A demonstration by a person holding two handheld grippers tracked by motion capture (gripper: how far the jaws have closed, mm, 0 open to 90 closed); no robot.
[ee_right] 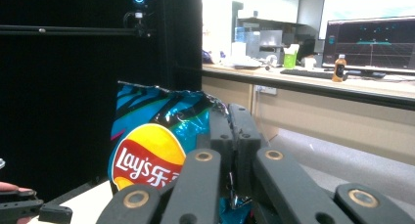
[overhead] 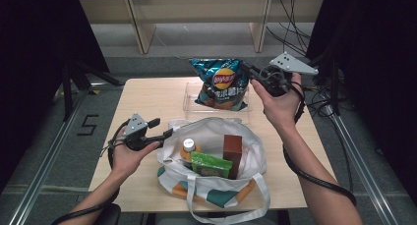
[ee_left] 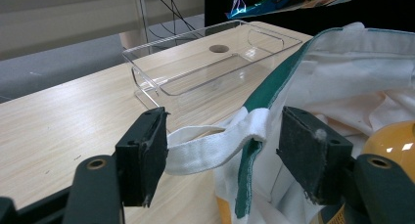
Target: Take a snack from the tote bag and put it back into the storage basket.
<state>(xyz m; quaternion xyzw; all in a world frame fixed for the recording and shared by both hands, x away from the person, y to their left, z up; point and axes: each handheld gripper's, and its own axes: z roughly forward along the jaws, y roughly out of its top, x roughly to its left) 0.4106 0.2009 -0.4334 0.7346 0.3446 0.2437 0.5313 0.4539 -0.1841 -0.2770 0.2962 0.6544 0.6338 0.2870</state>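
Observation:
My right gripper [overhead: 246, 69] is shut on the right edge of a blue Lay's chip bag [overhead: 223, 85] and holds it upright over a clear plastic tray [overhead: 189, 99] at the back of the table. In the right gripper view its jaws [ee_right: 230, 121] pinch the chip bag [ee_right: 147, 150]. My left gripper [overhead: 161, 127] stands open at the left rim of a white and teal tote bag [overhead: 211, 131]. In the left gripper view the tote's white strap [ee_left: 210, 145] hangs loose between the open jaws of this gripper [ee_left: 222, 136].
Inside the tote stand an orange-capped bottle [overhead: 188, 149], a green packet [overhead: 210, 164] and a brown box [overhead: 232, 151]. The wooden table [overhead: 147, 97] is bare at its left. Metal rails run along both sides on the floor.

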